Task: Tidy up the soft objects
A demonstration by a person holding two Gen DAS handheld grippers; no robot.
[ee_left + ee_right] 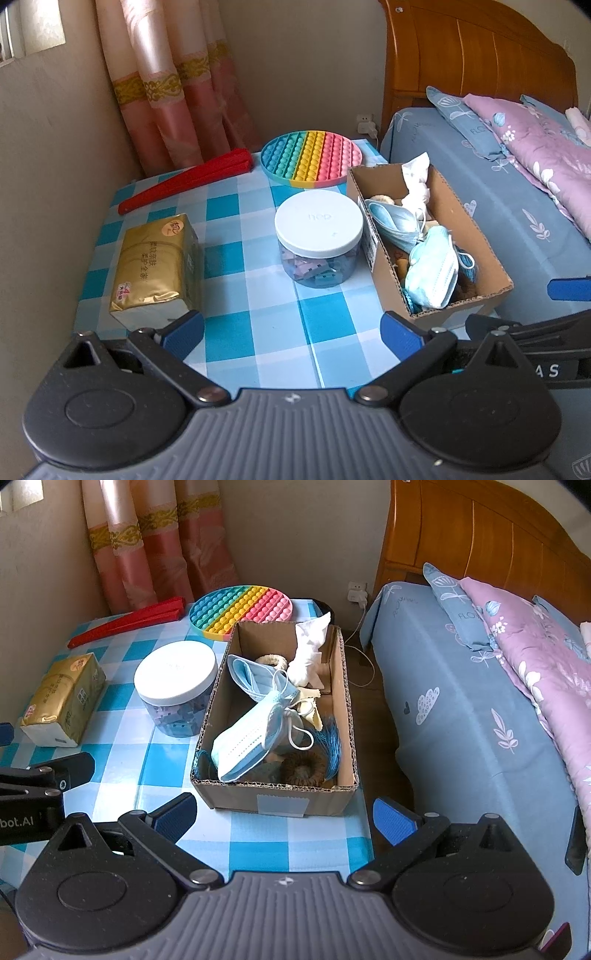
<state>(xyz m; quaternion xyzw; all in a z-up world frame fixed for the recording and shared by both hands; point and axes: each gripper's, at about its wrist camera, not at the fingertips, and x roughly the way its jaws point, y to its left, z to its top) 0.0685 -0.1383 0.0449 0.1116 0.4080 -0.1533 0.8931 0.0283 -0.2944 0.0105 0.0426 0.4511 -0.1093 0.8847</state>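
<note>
A cardboard box (273, 800) (461, 206) stands on the right side of the checked table. Inside lie two blue face masks (245, 744) (432, 273), a white cloth (308, 653) (415, 181), a cream scrunchie (271, 660), a brown scrunchie (304, 770) and blue tassel threads (332, 744). My right gripper (284, 818) is open, just in front of the box's near wall, holding nothing. My left gripper (291, 334) is open too, over the table's front edge, between the tissue pack and the box.
A gold tissue pack (155, 266), a white-lidded jar (317, 240), a rainbow pop-it disc (310, 157) and a red folded fan (188, 181) share the blue checked table (258, 295). A bed (480, 701) with pillows stands right, across a narrow floor gap. Curtains hang behind.
</note>
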